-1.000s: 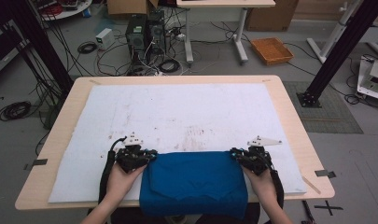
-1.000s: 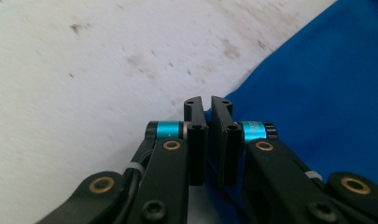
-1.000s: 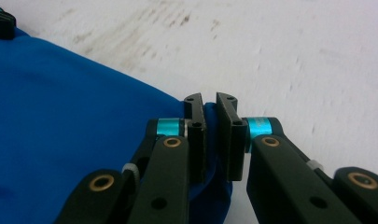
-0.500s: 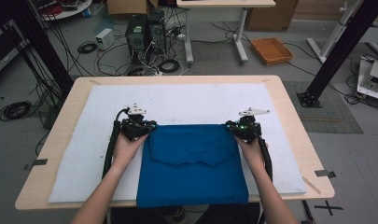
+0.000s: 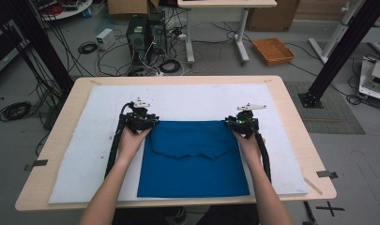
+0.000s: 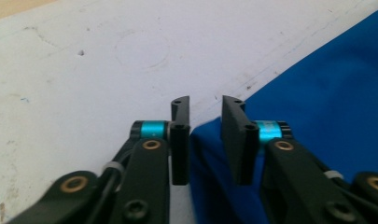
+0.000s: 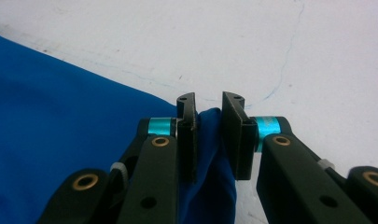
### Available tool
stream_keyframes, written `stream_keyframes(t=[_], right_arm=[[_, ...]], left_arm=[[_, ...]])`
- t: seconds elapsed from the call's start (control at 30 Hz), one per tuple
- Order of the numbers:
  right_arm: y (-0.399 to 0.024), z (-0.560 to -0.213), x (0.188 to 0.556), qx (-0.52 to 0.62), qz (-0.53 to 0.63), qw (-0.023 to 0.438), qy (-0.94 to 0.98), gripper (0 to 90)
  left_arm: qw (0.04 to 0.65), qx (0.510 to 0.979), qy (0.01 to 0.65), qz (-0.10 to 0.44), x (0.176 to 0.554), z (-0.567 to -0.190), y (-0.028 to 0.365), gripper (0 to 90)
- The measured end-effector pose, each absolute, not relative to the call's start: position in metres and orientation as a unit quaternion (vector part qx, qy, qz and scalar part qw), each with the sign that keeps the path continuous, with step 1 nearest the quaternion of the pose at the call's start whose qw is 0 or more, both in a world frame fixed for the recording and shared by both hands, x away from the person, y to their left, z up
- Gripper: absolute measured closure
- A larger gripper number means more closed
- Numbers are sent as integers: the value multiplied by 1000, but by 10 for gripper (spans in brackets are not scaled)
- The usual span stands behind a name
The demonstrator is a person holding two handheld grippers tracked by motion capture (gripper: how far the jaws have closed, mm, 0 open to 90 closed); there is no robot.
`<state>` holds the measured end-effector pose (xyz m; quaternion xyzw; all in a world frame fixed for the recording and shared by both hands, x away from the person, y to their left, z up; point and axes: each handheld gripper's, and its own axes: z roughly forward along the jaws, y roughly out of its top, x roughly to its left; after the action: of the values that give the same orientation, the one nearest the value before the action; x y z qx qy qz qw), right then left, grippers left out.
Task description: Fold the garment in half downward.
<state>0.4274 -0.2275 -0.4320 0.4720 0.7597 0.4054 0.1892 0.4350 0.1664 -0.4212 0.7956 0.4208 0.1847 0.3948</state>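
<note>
**Blue cloth spread flat, both claws letting go at the far corners**

The left gripper (image 6: 204, 140) has just been opening: its jaws stand apart, with a peak of the blue cloth (image 5: 193, 157) lying between them and nothing pinched. The right gripper (image 7: 209, 140) has also just been opening. A ridge of the cloth stands up in its gap and leans against the left-hand pad (image 7: 188, 140); the other pad looks clear of it, though from this angle I cannot be sure the fabric is fully free.

In the high view the left gripper (image 5: 140, 119) sits at the cloth's far left corner and the right gripper (image 5: 244, 123) at its far right corner, each held in a hand whose forearm runs back along a side edge. The cloth lies on the white mat (image 5: 84, 154) that covers the wooden table (image 5: 291, 108), its near edge close to the mat's near edge. A folded-over flap with a notched lower line crosses its upper half.

The cloth looks light, soft and limp. It will likely sag and crease wherever it is unsupported, and a single pinch point would let it bunch. It is not fragile and appears to have enough nap to stay between the pads. The corners and the hemmed edges are the sensible places to grip, two at once, kept taut between the hands.
</note>
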Motion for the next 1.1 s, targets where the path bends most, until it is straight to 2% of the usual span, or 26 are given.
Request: stream_keyframes(t=[0.03,0.1,0.23,0.33,0.43,0.53,0.77,0.87,0.9,0.97,1.1], right_arm=[[-228,-432,427,472,405,189,760,756],[-228,-428,425,468,408,199,759,688],[-229,-418,417,461,416,208,756,623],[-230,-412,406,462,424,199,753,603],[-234,-411,392,461,433,192,750,585],[-239,-413,377,468,441,181,744,534],[-248,-419,356,468,448,167,743,545],[-251,-423,352,477,446,156,741,554],[-252,-424,351,480,447,149,740,561],[-258,-429,348,495,454,124,730,577],[-262,-434,345,502,448,116,730,603]], left_arm=[[394,796,422,185,434,-420,167,696],[391,796,421,191,430,-416,166,637],[400,791,423,187,419,-406,167,545],[414,781,429,186,402,-406,169,522],[404,783,444,162,386,-414,173,494],[411,776,463,122,373,-424,179,511],[409,772,482,70,357,-433,179,578],[407,774,481,63,358,-436,175,629],[407,774,481,63,358,-436,175,671],[395,783,474,70,356,-437,170,707],[398,781,477,72,356,-437,169,713]])
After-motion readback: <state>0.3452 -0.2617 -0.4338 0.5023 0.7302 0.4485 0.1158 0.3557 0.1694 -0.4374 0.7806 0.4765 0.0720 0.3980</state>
